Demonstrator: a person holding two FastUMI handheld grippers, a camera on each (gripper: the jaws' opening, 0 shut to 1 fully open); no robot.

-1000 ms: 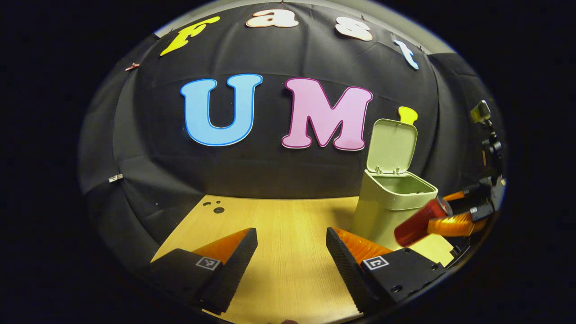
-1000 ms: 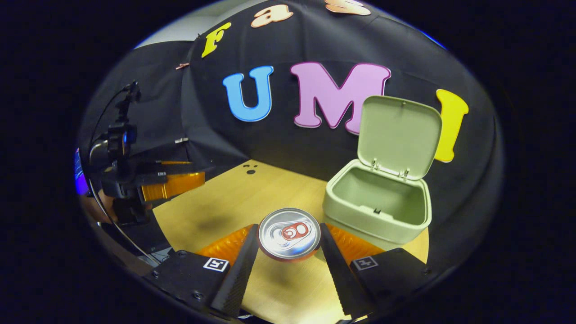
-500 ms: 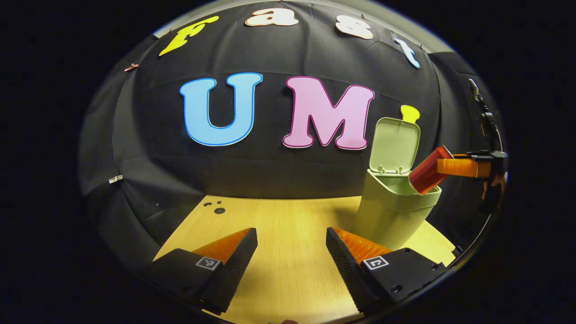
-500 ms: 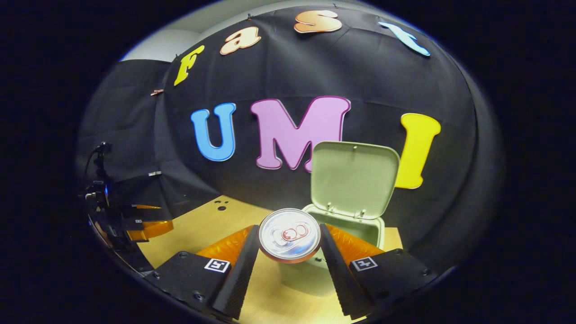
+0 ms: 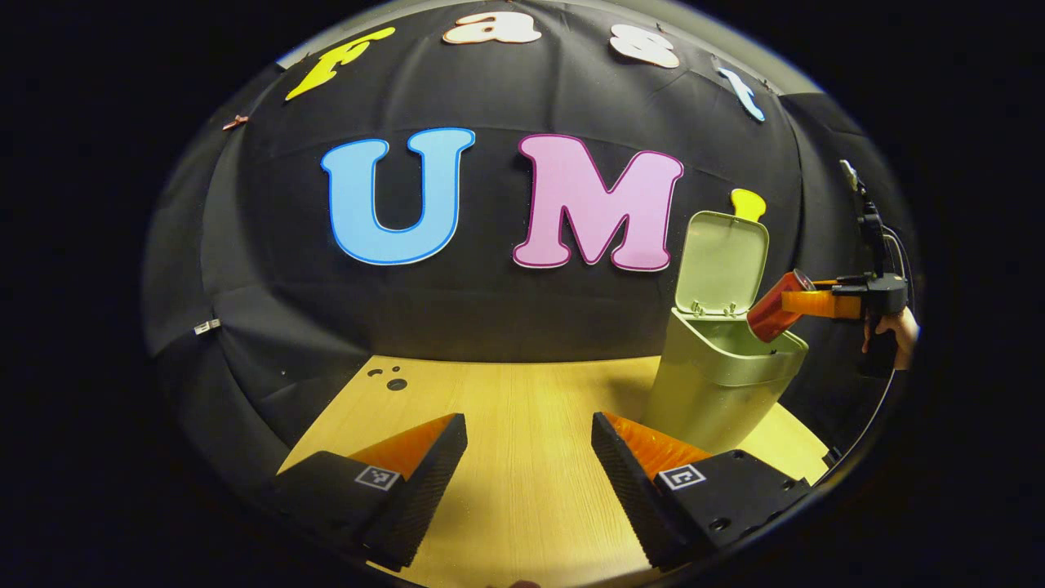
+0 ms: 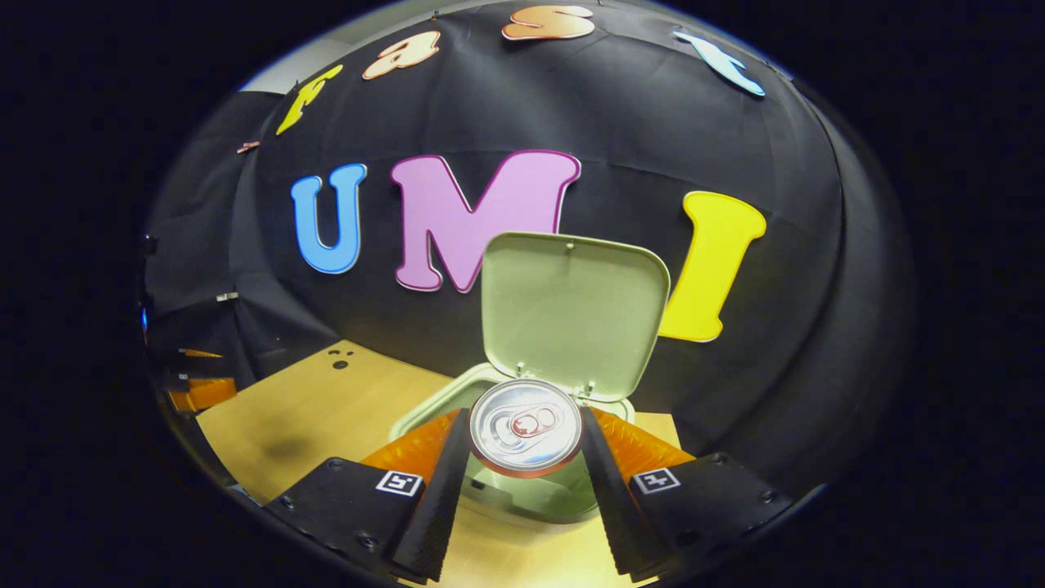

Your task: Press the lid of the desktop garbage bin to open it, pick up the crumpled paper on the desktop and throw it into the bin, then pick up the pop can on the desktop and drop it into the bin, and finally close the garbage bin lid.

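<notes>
The pale green bin stands at the right of the wooden table, its lid swung up and back. In the left gripper view the red pop can hangs tilted over the bin's open mouth, held by my right gripper. In the right gripper view my right gripper is shut on the pop can, whose silver top faces the camera, right above the bin with the lid upright behind it. My left gripper is open low over the table, holding nothing. The bin's inside is mostly hidden.
The wooden table stretches left of the bin, with small dark holes near its far left corner. A hand holds the right gripper at the far right. Black cloth walls close the back and sides.
My right gripper has carried the pop can from beside the bin, low near the table, up and over the bin's open mouth. The left gripper has barely moved.
</notes>
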